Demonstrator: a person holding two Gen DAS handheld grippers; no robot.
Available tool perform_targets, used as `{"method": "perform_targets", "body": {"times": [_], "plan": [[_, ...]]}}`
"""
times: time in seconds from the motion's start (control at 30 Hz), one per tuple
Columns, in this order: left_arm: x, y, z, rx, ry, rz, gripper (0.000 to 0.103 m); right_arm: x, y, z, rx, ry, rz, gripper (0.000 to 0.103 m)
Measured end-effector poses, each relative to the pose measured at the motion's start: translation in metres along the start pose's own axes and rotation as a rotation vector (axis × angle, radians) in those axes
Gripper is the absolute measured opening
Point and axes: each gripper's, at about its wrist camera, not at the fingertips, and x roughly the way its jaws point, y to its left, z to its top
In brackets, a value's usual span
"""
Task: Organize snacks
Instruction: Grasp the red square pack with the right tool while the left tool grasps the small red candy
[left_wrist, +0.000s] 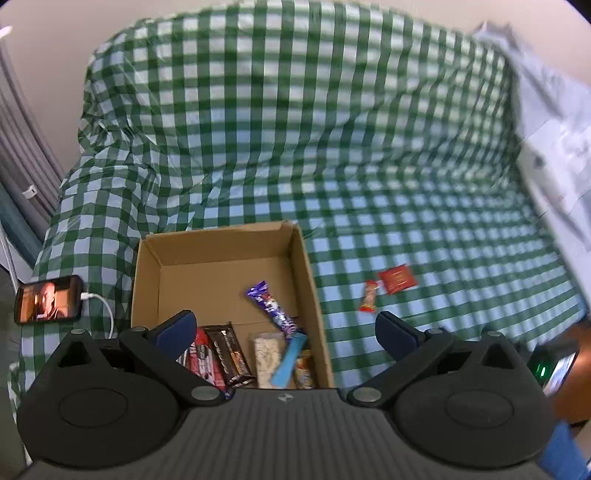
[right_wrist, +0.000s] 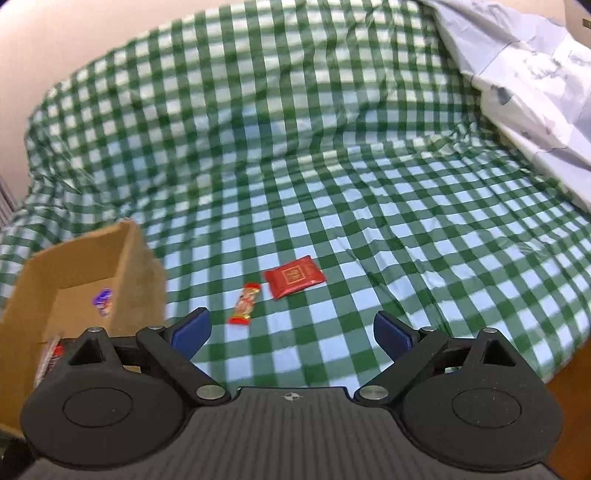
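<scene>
Snacks (left_wrist: 266, 345) in cardboard box (left_wrist: 221, 243).

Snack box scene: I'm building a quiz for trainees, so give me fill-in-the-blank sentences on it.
1. Snacks still outside the cardboard box: ____.
2. The purple wrapper lies ____ the box.
3. The red packet rests on a green and white ____ cloth.
4. Both the left gripper and right gripper are ____.

Missing words: two; inside; checked; open
</scene>
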Motion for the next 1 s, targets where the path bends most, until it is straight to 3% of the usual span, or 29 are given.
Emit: {"method": "perform_targets", "body": {"times": [0.2,0.33,0.53,0.57,0.6,0.7,0.83,1.0], "plan": [[0.063,-0.016,0.006,0.013,0.058,0.027,0.103,0.114,-0.002,0.018,-0.094,0.058,-0.003,0.096],[0.101,-0.027,0.005,-0.006,0.105,0.014,0.103,0.186,0.001,0.021,-0.12,0.147,-0.015,0.096],[0.142,-0.056,0.007,0.031,0.125,0.035,0.103,0.253,0.005,0.022,-0.196,0.202,-0.041,0.095],[0.146,-0.061,0.008,0.041,0.123,0.039,0.103,0.258,0.003,0.021,-0.203,0.196,-0.033,0.093],[0.152,-0.067,0.009,0.054,0.122,0.041,0.103,0.258,0.002,0.021,-0.216,0.163,-0.025,0.081],[0.167,-0.08,0.011,0.071,0.127,0.031,0.103,0.253,-0.002,0.017,-0.264,0.112,0.013,0.063],[0.189,-0.098,0.014,0.092,0.139,0.0,0.103,0.237,-0.017,0.016,-0.232,0.112,-0.014,0.06],[0.23,-0.131,0.013,0.156,0.148,-0.001,0.103,0.196,-0.052,0.006,-0.096,0.089,-0.074,0.06]]}}
